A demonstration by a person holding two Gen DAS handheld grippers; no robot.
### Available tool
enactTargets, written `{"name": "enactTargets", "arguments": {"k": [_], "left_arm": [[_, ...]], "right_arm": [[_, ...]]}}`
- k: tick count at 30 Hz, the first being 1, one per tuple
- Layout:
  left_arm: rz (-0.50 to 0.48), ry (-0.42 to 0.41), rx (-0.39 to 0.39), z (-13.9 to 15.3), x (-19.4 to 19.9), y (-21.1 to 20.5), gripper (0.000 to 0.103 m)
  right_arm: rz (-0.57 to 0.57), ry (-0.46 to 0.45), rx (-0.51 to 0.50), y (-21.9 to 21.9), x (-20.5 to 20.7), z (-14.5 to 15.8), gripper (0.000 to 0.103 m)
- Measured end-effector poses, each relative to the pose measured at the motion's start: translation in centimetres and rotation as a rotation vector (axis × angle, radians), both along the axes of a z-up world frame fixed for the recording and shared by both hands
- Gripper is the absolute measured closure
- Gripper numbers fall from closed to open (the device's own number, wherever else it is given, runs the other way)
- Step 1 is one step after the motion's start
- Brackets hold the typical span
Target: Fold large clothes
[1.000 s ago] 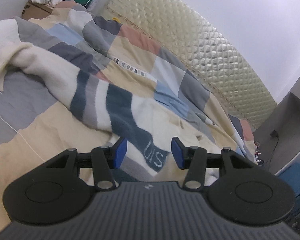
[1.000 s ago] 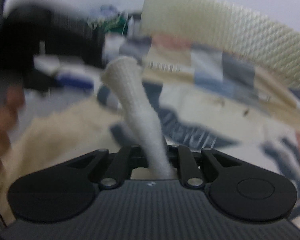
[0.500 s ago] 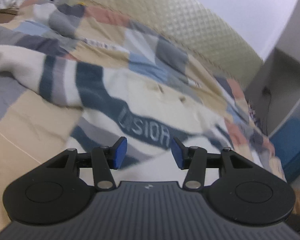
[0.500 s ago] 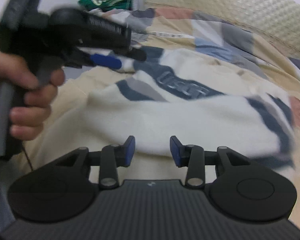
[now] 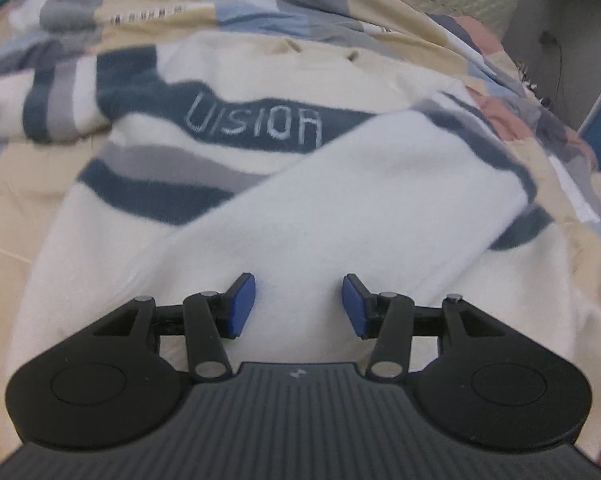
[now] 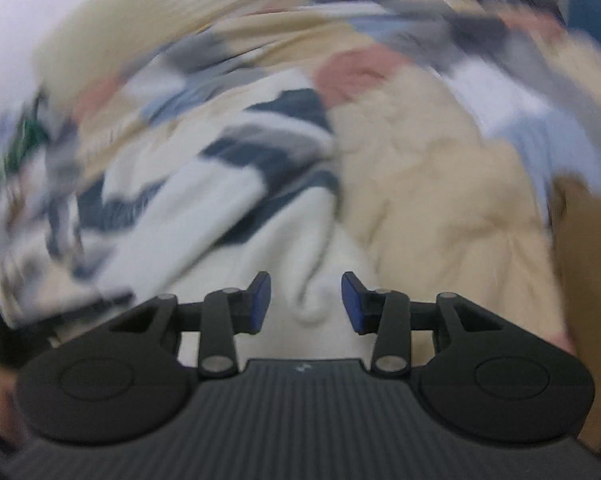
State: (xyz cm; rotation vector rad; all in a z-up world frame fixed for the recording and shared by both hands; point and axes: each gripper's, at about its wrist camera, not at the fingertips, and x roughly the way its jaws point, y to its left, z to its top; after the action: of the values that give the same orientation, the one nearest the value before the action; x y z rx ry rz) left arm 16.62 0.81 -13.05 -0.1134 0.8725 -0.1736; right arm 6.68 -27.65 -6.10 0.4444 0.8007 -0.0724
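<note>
Right hand-held gripper (image 6: 305,304): fingers now apart, sleeve (image 5: 340,208) released a second ago. Sleeve now folded across sweater (image 5: 204,184) ahead of left hand-held gripper (image 5: 298,306), fingers apart, empty. One sleeve fold judged complete; opposite sleeve judged outstanding. Right view blurred.

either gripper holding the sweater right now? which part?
Nothing held. Left gripper and right gripper are both open above the sweater.
</note>
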Motion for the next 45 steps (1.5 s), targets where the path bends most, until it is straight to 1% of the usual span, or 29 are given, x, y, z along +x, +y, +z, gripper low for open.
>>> {"name": "enactTargets", "arguments": {"k": [1,3,6,8,10,12,14,15,18,20,21,23,24,25,27,30,32,34,35,38,41,42,45], "left_arm": [[-0.004,-0.005,-0.009,0.3,-0.2,-0.1,0.049],[-0.031,-0.016,-0.058,1.1,-0.9,-0.3,0.049],[-0.101,-0.063,-0.099,3.2,-2.7,-1.7,0.049],[-0.192,-0.081,-0.144,4.5,-4.3,-3.4,0.049],[-0.299,-0.054,-0.221,5.1,-5.7,-5.5,0.049],[-0.393,0.002,-0.302,5.0,-6.9,-7.8,0.049],[-0.456,0.053,-0.341,4.2,-7.6,-9.9,0.049],[-0.487,0.071,-0.335,3.7,-8.0,-11.0,0.049],[-0.559,0.089,-0.238,2.0,-9.1,-14.0,0.049],[-0.592,0.119,-0.209,0.7,-9.6,-15.2,0.050],[-0.607,0.132,-0.183,0.0,-9.8,-15.8,0.054],[-0.622,0.094,-0.102,-0.8,-10.6,-16.5,0.068],[-0.630,0.079,-0.078,-0.9,-10.9,-16.7,0.081],[-0.630,0.075,-0.078,-0.7,-10.9,-16.6,0.087],[-0.646,0.061,-0.118,0.3,-10.9,-15.9,0.089],[-0.679,0.012,-0.203,2.4,-11.5,-14.1,0.090],[-0.711,0.017,-0.267,3.1,-11.6,-13.2,0.090],[-0.745,0.038,-0.302,3.0,-11.7,-12.6,0.091],[-0.754,0.051,-0.298,2.8,-11.7,-12.7,0.092],[-0.757,0.104,-0.253,1.0,-11.9,-13.9,0.092],[-0.750,0.130,-0.205,-0.8,-12.3,-15.1,0.092],[-0.744,0.137,-0.198,-1.1,-12.2,-15.3,0.092],[-0.725,0.144,-0.226,-1.0,-11.7,-14.9,0.092]], "right_arm": [[-0.027,0.001,0.060,-1.0,-0.1,-0.3,0.059],[-0.060,-0.003,0.119,-2.1,-0.5,-0.5,0.059],[-0.078,-0.009,0.141,-2.9,-1.0,-0.4,0.059],[-0.072,-0.020,0.167,-3.5,-1.2,-0.3,0.059],[-0.077,-0.034,0.180,-4.1,-1.6,0.0,0.059],[-0.086,-0.047,0.185,-4.6,-1.8,0.4,0.059],[-0.094,-0.061,0.201,-5.4,-2.0,0.5,0.059],[-0.096,-0.067,0.208,-5.7,-2.1,0.6,0.059],[-0.103,-0.085,0.223,-6.3,-2.5,0.8,0.059],[-0.106,-0.092,0.232,-6.6,-2.6,0.8,0.059],[-0.104,-0.094,0.238,-6.7,-2.6,0.8,0.059],[-0.096,-0.097,0.246,-6.7,-2.6,0.7,0.059],[-0.090,-0.097,0.246,-6.6,-2.6,0.7,0.059],[-0.082,-0.097,0.244,-6.5,-2.5,0.7,0.059],[-0.068,-0.097,0.246,-6.3,-2.4,0.7,0.059],[-0.054,-0.107,0.252,-6.3,-2.4,0.7,0.059],[-0.046,-0.114,0.247,-6.1,-2.3,0.9,0.059],[-0.031,-0.117,0.245,-5.9,-2.2,0.9,0.059],[-0.022,-0.116,0.244,-5.8,-2.1,0.9,0.059],[0.002,-0.107,0.234,-5.2,-1.8,0.8,0.059],[0.020,-0.090,0.220,-4.6,-1.6,0.5,0.059],[0.026,-0.085,0.215,-4.4,-1.6,0.4,0.059],[0.044,-0.068,0.199,-3.8,-1.3,0.1,0.059]]}}
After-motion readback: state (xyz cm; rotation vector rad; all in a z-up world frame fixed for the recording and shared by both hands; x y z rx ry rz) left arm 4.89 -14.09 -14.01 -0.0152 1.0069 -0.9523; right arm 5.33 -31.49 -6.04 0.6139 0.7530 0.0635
